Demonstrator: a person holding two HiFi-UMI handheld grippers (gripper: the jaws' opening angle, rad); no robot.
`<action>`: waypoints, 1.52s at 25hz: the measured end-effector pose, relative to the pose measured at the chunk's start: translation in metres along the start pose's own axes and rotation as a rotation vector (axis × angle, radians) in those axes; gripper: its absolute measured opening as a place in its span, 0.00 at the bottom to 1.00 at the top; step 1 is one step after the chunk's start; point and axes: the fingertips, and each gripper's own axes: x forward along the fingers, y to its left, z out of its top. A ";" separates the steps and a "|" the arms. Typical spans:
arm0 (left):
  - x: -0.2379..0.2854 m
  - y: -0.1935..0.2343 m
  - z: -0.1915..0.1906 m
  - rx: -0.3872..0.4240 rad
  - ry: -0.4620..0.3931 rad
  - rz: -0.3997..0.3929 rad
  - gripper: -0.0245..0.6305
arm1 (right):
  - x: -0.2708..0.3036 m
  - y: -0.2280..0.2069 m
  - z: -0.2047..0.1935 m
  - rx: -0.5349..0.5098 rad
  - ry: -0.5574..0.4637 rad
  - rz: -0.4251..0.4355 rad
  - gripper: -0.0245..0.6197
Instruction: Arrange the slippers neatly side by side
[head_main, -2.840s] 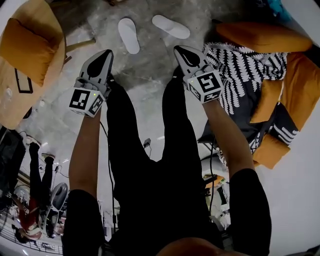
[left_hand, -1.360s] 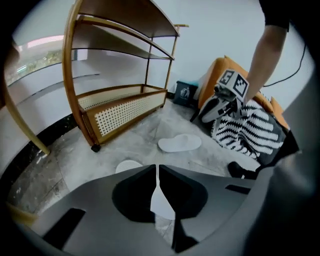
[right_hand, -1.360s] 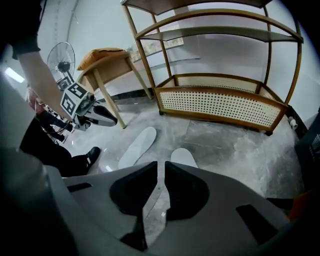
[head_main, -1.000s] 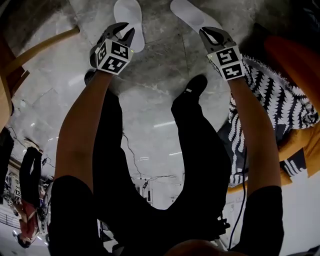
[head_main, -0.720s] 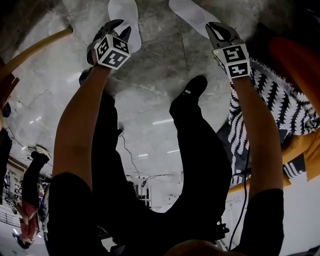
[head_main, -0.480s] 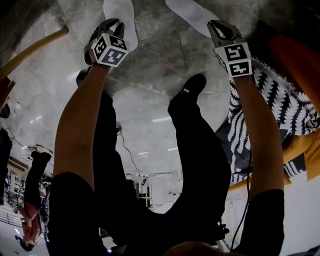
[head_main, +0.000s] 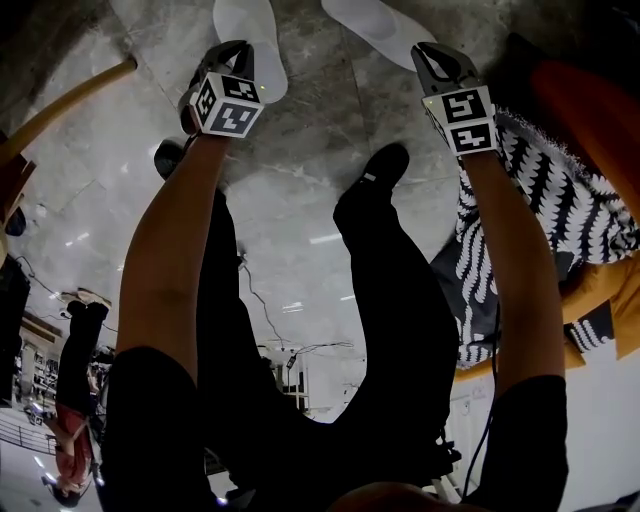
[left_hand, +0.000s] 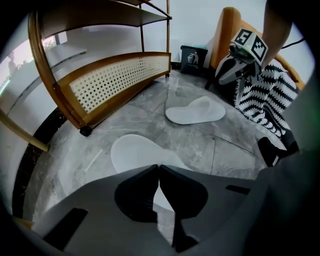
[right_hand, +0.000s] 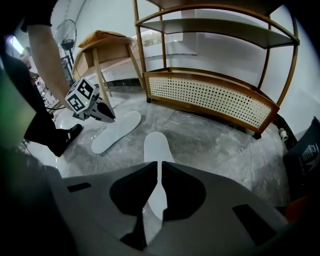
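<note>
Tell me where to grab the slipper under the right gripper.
Grip the slipper by its raised toe cover, coming from above at its mouth, one jaw slipped inside. The sole lies flat on the floor, so that cover is likely the only part the right gripper can straddle.

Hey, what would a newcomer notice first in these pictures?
Two white slippers lie splayed apart on the grey stone floor, the left slipper just ahead of the left hand-held gripper, the right slipper ahead of the right hand-held gripper. Both have their jaws closed and empty. A curved wooden shelf stands behind.
</note>
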 end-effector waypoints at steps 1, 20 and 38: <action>0.000 -0.005 0.003 0.007 -0.004 -0.006 0.07 | -0.001 0.003 0.001 -0.006 -0.002 0.008 0.10; 0.020 -0.085 0.025 -0.096 -0.014 -0.061 0.07 | -0.003 -0.006 -0.007 0.012 0.003 0.014 0.10; 0.021 -0.091 0.020 -0.189 -0.019 -0.124 0.10 | 0.000 0.007 0.019 -0.060 0.024 0.044 0.10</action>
